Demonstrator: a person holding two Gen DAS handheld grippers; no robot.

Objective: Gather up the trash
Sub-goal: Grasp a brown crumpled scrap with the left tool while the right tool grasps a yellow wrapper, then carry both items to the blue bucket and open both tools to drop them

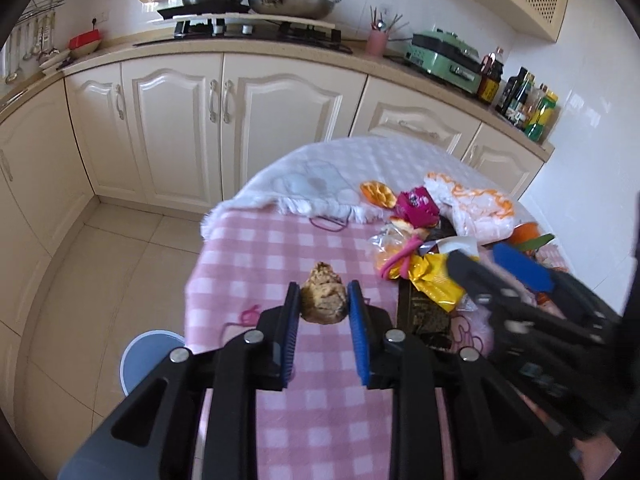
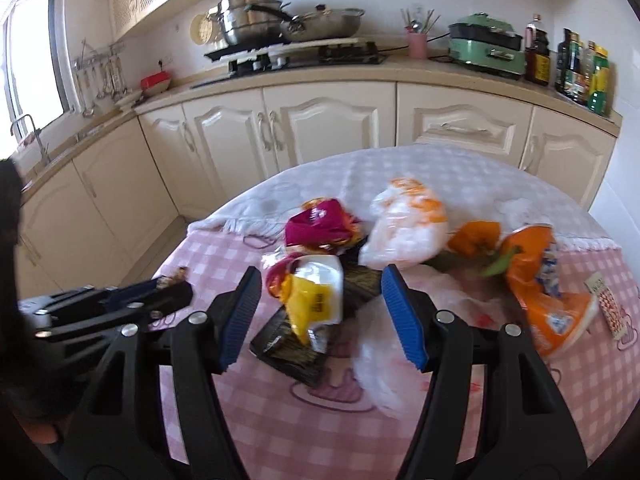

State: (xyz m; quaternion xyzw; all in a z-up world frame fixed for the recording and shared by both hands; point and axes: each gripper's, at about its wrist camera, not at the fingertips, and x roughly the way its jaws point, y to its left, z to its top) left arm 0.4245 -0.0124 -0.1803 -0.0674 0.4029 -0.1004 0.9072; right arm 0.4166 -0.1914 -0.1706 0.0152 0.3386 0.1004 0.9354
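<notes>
Containers first: I see a blue round bin (image 1: 150,354) on the floor by the table's edge, left wrist cam only; can't see inside it from here. On the counter there's a pink cup (image 2: 417,45) w/ utensils sticking out, plus steel pots (image 2: 250,16) stacked on the stove.

Left cam gives me the brown crumbly lump (image 1: 323,299), looks like a food scrap, sitting between my left gripper (image 1: 324,304) pads. Both blue pads touch its sides, so I read that as clenched on the lump, held just over the pink checked tablecloth (image 1: 280,248). The right cam only catches a sliver of that lump at the left gripper's tip, far left of frame.

Right cam shows more of the trash pile: yellow-white wrapper (image 2: 318,298) on a dark flat packet (image 2: 288,346), magenta wrapper (image 2: 320,220), white-orange plastic bag (image 2: 404,220), orange peel (image 2: 474,236), orange snack bag (image 2: 548,300). That snack bag is mostly hidden in the left cam behind the right gripper.

Right gripper (image 2: 322,312) is released, jaws standing wide w/ nothing pinched; it hovers over the yellow-white wrapper, which sits in the gap w/o either pad touching it. Some blur on the white plastic at lower right.
</notes>
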